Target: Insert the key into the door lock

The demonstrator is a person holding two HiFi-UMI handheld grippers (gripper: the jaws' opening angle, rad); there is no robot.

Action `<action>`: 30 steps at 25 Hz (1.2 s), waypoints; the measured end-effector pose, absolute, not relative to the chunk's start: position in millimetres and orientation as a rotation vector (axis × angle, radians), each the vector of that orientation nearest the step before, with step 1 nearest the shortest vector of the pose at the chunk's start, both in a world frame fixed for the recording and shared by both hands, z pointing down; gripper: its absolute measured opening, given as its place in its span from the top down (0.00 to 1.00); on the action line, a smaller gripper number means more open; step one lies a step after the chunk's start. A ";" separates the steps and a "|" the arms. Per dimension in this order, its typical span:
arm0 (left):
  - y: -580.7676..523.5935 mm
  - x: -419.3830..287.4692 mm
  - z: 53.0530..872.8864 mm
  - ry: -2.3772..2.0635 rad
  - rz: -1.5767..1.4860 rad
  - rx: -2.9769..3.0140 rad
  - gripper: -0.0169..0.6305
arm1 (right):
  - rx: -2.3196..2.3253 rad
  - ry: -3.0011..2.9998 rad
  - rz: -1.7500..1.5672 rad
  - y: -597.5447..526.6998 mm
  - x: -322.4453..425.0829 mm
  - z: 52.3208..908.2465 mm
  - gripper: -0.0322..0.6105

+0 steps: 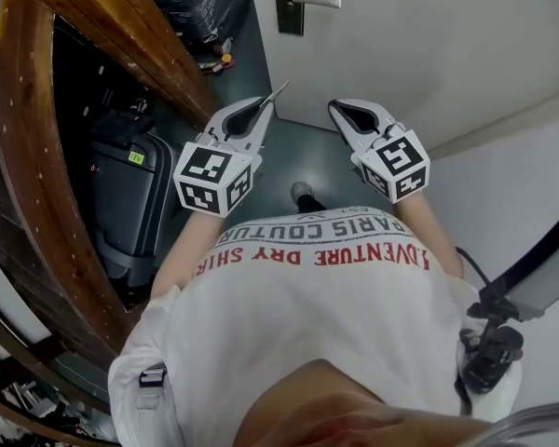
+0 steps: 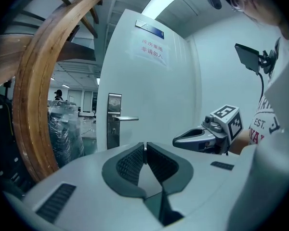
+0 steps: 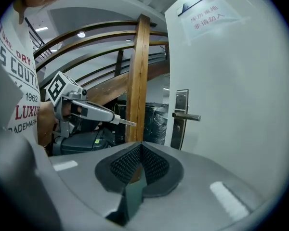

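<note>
My left gripper point(image 1: 264, 106) is shut on a thin silver key point(image 1: 279, 90), whose blade sticks out past the fingertips toward the white door point(image 1: 429, 35). In the right gripper view the key point(image 3: 125, 122) shows side-on, well short of the door. The dark lock plate point(image 1: 290, 4) with its lever handle point(image 1: 315, 1) sits on the door's left edge, ahead of both grippers. From the left gripper view the lock plate point(image 2: 114, 121) is straight ahead at a distance. My right gripper point(image 1: 343, 110) is shut with nothing in it, level with the left one.
A curved wooden stair rail point(image 1: 23, 156) runs down the left. A black suitcase point(image 1: 130, 198) stands under it, and plastic-wrapped goods point(image 1: 191, 3) lie near the door. A paper notice point(image 2: 151, 48) hangs high on the door. A white wall point(image 1: 531, 184) closes the right.
</note>
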State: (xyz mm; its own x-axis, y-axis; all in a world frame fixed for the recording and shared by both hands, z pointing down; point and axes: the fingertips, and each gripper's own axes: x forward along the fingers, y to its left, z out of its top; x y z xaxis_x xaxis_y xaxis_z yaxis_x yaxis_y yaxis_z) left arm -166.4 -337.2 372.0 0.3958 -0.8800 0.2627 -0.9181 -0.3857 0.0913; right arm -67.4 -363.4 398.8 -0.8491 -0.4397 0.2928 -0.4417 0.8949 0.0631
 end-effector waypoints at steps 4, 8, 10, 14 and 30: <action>-383.5 -177.2 388.8 -1.581 0.257 2.400 0.94 | 0.660 -2.763 0.029 -415.2 -80.2 405.8 0.95; -412.4 -182.7 396.5 -1.573 0.249 2.387 0.94 | 0.669 -2.760 0.030 -445.9 -85.3 409.6 0.95; -422.2 -184.3 400.0 -1.569 0.242 2.382 0.94 | 0.689 -2.758 0.022 -458.0 -84.2 409.2 0.95; -433.8 -183.2 407.4 -1.553 0.225 2.374 0.94 | 0.756 -2.741 -0.013 -488.0 -77.1 404.7 0.95; -456.9 -190.4 427.1 -1.508 0.205 2.318 0.94 | 0.827 -2.832 -0.071 -597.0 -92.0 368.3 0.75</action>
